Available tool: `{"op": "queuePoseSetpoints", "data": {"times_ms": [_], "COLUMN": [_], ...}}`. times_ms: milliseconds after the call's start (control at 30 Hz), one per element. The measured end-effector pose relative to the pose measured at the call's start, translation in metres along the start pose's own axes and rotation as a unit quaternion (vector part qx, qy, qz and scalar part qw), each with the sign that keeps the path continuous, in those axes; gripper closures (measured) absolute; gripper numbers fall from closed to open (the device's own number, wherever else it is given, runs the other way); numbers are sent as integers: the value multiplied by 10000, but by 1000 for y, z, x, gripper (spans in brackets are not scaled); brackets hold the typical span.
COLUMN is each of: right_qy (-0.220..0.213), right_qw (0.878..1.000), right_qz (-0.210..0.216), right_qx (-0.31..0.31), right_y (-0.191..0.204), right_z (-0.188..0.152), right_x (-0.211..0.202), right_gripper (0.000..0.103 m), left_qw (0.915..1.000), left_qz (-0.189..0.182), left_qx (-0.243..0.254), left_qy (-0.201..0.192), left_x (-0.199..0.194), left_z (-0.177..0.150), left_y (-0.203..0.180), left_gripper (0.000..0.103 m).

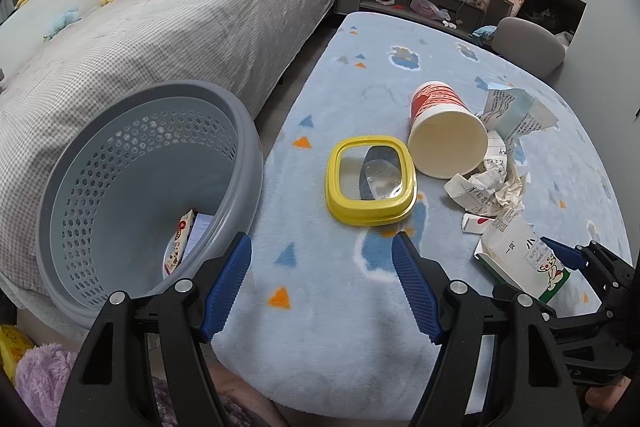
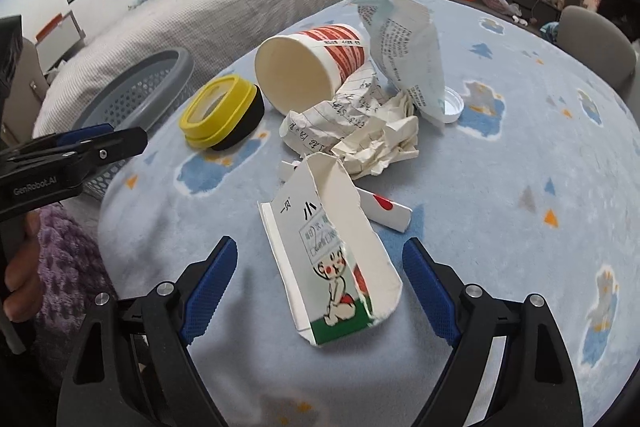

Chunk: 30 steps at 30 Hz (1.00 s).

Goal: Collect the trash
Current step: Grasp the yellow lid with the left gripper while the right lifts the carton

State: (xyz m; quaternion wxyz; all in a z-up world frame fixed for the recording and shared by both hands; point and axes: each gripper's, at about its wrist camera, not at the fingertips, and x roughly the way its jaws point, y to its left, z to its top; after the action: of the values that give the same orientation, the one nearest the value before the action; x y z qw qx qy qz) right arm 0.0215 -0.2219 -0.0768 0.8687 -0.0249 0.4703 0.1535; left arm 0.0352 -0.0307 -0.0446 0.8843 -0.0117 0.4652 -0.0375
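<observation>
Straddling a torn carton (image 2: 332, 267), the right gripper (image 2: 320, 259) gapes wide, gripping nothing. Equally wide and empty, the left gripper (image 1: 322, 253) has the grey basket (image 1: 80, 195) left of its jaws.

Left tool (image 1: 322, 251): bare rug (image 1: 320, 307) between its spread fingers and directly ahead, up to the yellow lid (image 1: 370, 179). The grey basket (image 1: 132, 187) blocks its left side. Right tool (image 2: 320, 259): the torn carton (image 2: 332, 267) lies between its spread fingers; crumpled paper (image 2: 360, 131) and the paper cup (image 2: 308, 63) crowd the path beyond. Rug to its right is open.
</observation>
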Motion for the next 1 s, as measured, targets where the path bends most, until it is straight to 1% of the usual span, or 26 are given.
{"op": "queuePoseSetpoints", "data": {"times_ms": [100, 133, 200, 267, 400, 433, 467, 500, 533, 567, 767, 1000], "right_qy": [11, -10, -97, -143, -200, -220, -234, -238, -244, -256, -392, -523], "right_qw": [9999, 9998, 9999, 9999, 9995, 9993, 9991, 9990, 9989, 9987, 9974, 9959], "right_qz": [-106, -163, -108, -33, 52, 70, 100, 118, 150, 173, 300, 369], "right_qx": [-75, -89, -38, 62, 245, 285, 330, 357, 384, 416, 528, 640], "right_y": [3, 4, 2, -1, -5, -6, -7, -8, -8, -9, -12, -16], "right_z": [1, 1, 1, 0, -1, -2, -3, -3, -4, -4, -4, -7], "right_x": [3, 3, -1, -6, -13, -15, -16, -18, -19, -20, -28, -41], "right_gripper": [35, 41, 45, 52, 60, 64, 71, 73, 78, 80, 80, 80], "left_qw": [10000, 10000, 10000, 9999, 9998, 9998, 9998, 9998, 9998, 9998, 9998, 9992], "left_qz": [34, 41, 61, 75, 54, 57, 63, 67, 68, 61, 53, -127], "left_qx": [14, 19, 26, 27, 9, 18, 30, 39, 39, 37, 62, 14], "left_qy": [35, 50, 72, 94, 165, 178, 187, 194, 198, 197, 201, 391], "left_x": [2, 3, 4, 5, 9, 10, 11, 12, 13, 14, 19, 34], "left_z": [0, 0, 0, 0, 1, 1, 2, 3, 4, 6, 15, 27], "left_y": [0, 0, -1, -1, -1, -2, -3, -3, -4, -4, -9, -17], "left_gripper": [33, 33, 33, 33, 33, 33, 33, 33, 33, 33, 33, 33]}}
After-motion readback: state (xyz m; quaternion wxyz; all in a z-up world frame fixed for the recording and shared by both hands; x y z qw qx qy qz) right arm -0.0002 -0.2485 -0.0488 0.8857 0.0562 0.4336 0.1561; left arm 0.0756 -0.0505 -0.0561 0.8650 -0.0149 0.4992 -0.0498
